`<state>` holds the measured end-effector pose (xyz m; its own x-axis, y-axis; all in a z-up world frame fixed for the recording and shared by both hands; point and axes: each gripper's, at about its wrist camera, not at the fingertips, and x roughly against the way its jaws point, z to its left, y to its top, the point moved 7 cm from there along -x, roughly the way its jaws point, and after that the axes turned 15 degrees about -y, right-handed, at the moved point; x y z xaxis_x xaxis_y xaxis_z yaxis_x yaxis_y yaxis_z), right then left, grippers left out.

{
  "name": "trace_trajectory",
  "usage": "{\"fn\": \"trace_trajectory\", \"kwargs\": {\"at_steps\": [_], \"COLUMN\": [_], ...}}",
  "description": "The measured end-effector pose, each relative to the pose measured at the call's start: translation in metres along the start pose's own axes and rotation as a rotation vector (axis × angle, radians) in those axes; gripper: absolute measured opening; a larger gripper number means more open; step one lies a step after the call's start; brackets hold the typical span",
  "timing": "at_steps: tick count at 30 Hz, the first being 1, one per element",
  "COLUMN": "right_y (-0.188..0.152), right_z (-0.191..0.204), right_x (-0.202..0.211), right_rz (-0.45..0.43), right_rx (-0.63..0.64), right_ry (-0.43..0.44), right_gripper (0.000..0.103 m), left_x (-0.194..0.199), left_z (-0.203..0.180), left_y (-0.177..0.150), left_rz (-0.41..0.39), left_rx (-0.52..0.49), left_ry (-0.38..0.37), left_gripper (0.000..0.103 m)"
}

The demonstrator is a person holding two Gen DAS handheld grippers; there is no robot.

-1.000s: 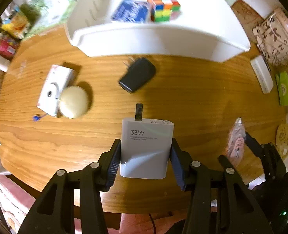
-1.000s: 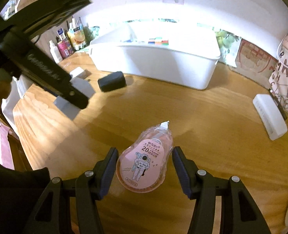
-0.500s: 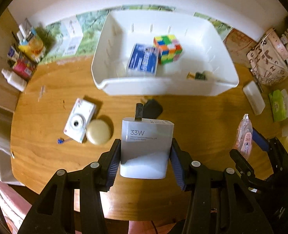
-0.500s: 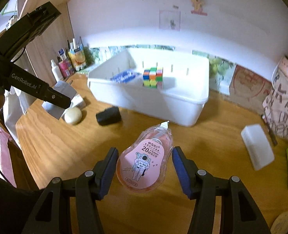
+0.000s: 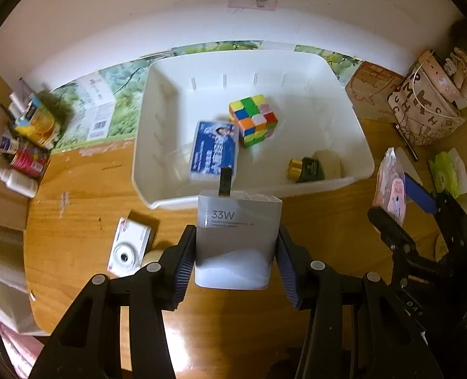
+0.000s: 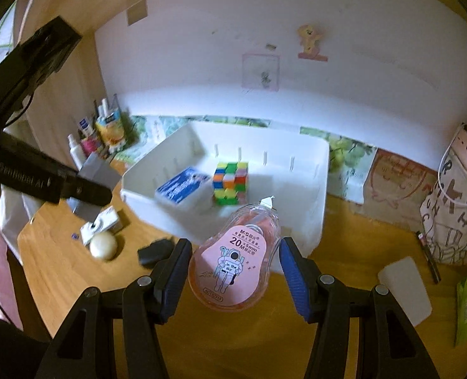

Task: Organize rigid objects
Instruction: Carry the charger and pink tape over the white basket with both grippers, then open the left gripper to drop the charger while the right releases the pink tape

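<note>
Two items are being carried at once, one per gripper, both aimed at the white bin (image 5: pixel 157 145), the landmark here. The left gripper (image 5: pixel 236 252) is closed on the white 33W charger (image 5: pixel 238 240), pads pressing its two flat sides, prongs pointing forward toward the bin's near wall. That side grip probably leaves the charger free to drop straight down once the pads part. The right gripper (image 6: pixel 235 267) is clamped on the pink correction tape (image 6: pixel 233 262), squeezed across its wider body with the tip facing the bin.

Inside the bin lie a colour cube (image 5: pixel 254 120), a blue box (image 5: pixel 214 150) and a small dark bottle with a gold cap (image 5: pixel 306 169). On the table (image 5: pixel 75 208) to the left of the bin, a white camera (image 5: pixel 129 246), a round cream object (image 6: pixel 104 245) and a black adapter (image 6: pixel 156 250) wait unsorted.

Compared with a second ago, both grippers have risen and the bin's interior now shows from above; the charger's prongs overlap the bin's near wall, whereas the bin sat well beyond them before.
</note>
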<state>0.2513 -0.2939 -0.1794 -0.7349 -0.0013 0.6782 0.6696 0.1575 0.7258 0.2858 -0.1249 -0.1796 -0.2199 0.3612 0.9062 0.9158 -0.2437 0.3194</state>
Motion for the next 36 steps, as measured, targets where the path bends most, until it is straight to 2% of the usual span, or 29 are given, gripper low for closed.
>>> {"fn": "trace_trajectory", "kwargs": {"at_steps": [9,15,25,36], "right_y": [0.025,0.027,0.024,0.018], "right_z": [-0.019,-0.023,-0.022,-0.021], "right_x": [-0.036,-0.067,-0.102,-0.118], "right_rz": [-0.016,0.019,0.063,0.098], "right_rx": [-0.032,-0.038,-0.041,-0.043], "right_ry": [-0.064,-0.094,-0.090,-0.080], "right_gripper": [0.058,0.058,0.058,0.059], "left_x": [-0.032,-0.054,-0.074,-0.087], "left_z": [-0.002,-0.002,-0.005,-0.008], "left_y": [0.032,0.048,0.065,0.064], "left_rz": [0.000,-0.042,-0.106,-0.074], "left_rx": [-0.023,-0.042,-0.081,-0.098], "left_ry": [-0.081,-0.124,-0.182,-0.162], "left_gripper": [0.052,0.052,0.052,0.053]}}
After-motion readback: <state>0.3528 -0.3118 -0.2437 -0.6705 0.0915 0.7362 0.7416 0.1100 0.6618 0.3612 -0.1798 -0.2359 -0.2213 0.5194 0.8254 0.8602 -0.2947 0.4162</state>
